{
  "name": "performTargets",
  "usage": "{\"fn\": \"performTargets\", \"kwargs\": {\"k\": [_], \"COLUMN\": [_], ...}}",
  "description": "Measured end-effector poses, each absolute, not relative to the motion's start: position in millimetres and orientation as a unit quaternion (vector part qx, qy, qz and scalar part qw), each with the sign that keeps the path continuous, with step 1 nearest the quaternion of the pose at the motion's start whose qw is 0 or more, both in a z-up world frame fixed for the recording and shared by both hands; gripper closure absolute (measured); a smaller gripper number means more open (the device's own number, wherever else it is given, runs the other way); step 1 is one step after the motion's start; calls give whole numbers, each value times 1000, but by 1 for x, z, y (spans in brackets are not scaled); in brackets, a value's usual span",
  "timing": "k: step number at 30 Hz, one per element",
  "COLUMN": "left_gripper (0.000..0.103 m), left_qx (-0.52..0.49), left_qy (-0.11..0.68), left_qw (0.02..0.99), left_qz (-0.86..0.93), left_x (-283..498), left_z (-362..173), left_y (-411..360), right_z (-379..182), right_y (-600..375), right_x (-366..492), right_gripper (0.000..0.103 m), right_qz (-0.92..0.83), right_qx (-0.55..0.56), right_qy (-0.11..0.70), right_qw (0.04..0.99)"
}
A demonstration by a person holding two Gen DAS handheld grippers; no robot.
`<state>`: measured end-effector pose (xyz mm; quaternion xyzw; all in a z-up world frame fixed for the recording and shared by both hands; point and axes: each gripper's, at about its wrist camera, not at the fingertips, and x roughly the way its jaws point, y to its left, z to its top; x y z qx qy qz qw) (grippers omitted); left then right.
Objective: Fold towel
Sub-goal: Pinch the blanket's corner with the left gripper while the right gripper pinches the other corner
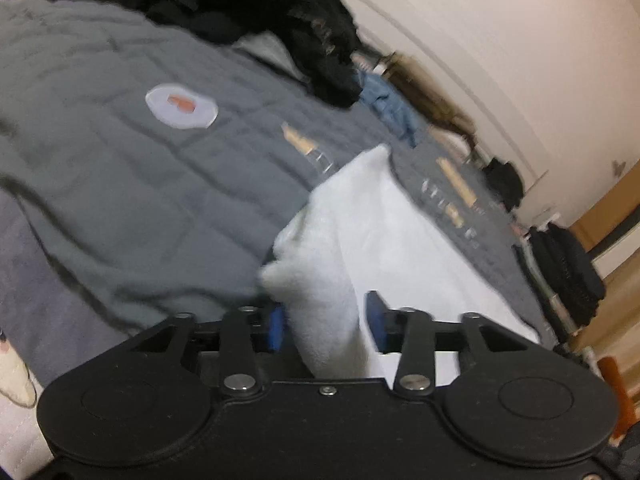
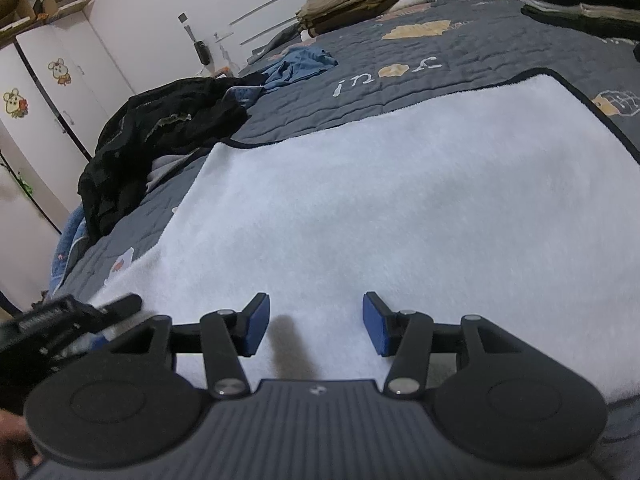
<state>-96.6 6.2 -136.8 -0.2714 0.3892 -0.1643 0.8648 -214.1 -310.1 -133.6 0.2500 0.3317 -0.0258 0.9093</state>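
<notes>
White towel (image 1: 352, 240) bunched between the half-open left gripper (image 1: 326, 322).

Fluffy white terry towel (image 2: 400, 208), quilted bedspread (image 2: 460, 52)

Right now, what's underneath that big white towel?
The white towel lies spread on a grey quilted bedspread, which shows all around its edges. Whatever sits directly beneath the middle is covered. The left gripper has towel bunched between its fingers; the right gripper hovers open above it.
</notes>
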Motion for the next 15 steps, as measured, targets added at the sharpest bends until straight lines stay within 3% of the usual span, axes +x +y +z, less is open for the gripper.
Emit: {"fn": "performTargets", "kwargs": {"k": [4, 5, 8, 15], "left_gripper": [58, 70, 82, 86], "left_qx": [-269, -264, -261, -213], "left_qy": [398, 392, 380, 344], "left_qw": [861, 865, 870, 891], "left_qz": [-169, -168, -172, -207], "left_x": [-95, -96, -96, -105], "left_z": [-142, -141, -137, -117], "left_y": [1, 0, -2, -22], "right_z": [-132, -132, -132, -129], "right_y": [-314, -314, -314, -325], "right_x": [-217, -218, -219, -225], "right_gripper": [52, 52, 52, 52], "right_qz": [-27, -27, -25, -28], "right_qx": [267, 267, 266, 287], "right_qy": [331, 332, 333, 331], "right_qw": [905, 904, 904, 898]}}
